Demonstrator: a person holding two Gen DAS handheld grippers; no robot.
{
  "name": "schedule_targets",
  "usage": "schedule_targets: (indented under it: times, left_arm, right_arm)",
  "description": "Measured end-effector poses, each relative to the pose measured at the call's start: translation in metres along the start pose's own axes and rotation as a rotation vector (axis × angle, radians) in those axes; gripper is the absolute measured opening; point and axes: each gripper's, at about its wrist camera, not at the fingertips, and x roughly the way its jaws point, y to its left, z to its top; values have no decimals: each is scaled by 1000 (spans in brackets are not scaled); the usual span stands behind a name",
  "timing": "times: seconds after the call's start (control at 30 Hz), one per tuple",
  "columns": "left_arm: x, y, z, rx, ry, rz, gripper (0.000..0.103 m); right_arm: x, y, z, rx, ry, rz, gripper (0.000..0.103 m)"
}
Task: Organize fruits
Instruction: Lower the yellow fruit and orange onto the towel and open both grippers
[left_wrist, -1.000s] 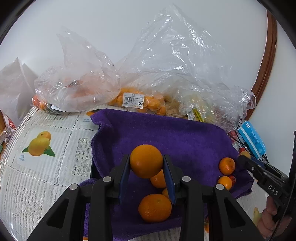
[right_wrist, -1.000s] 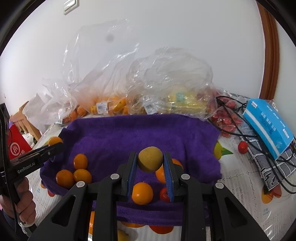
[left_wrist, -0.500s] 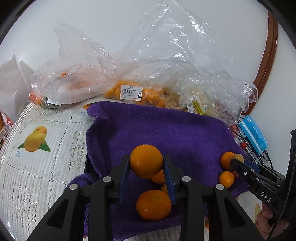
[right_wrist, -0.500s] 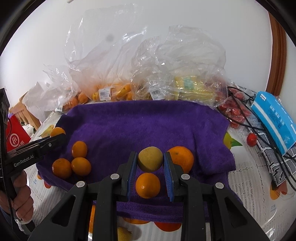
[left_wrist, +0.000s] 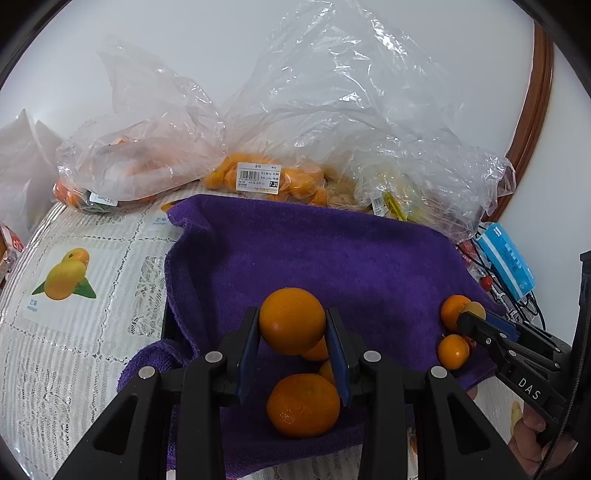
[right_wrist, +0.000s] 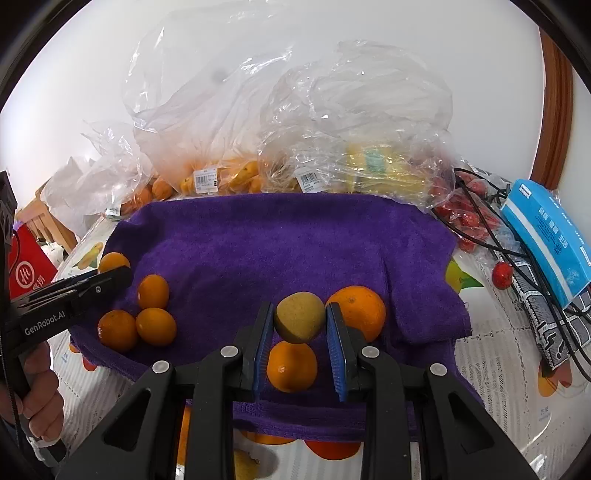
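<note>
A purple towel (left_wrist: 332, 258) (right_wrist: 277, 236) lies spread on the table. My left gripper (left_wrist: 291, 332) is shut on a round orange (left_wrist: 291, 321), held above three loose oranges (left_wrist: 303, 404) at the towel's near edge. In the right wrist view it enters from the left (right_wrist: 114, 275), over three oranges (right_wrist: 153, 291). My right gripper (right_wrist: 300, 332) is shut on a yellow-green round fruit (right_wrist: 300, 321), with a large orange (right_wrist: 360, 310) beside it and a smaller orange (right_wrist: 291, 365) beneath. In the left wrist view it comes in from the right (left_wrist: 476, 321), near two oranges (left_wrist: 453, 350).
Clear plastic bags of fruit (left_wrist: 277, 177) (right_wrist: 229, 181) crowd the back of the table by the wall. A blue box (right_wrist: 546, 236), black cables (right_wrist: 491, 236) and red small fruits (right_wrist: 469, 218) lie to the right. A red box (right_wrist: 26, 269) stands at the left. A lace cloth with fruit pictures (left_wrist: 74, 295) covers the table.
In both views the scene has slid up a little, as if tipped down over the towel. The large orange now shows right of the right gripper's finger. Both grips are unchanged.
</note>
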Motion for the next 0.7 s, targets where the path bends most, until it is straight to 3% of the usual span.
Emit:
schedule_targets:
  times: [0.7]
  left_arm:
    - [3,-4,-2,11,19,-6,33]
  right_arm:
    - [6,3,-3,-19,32,-13,28]
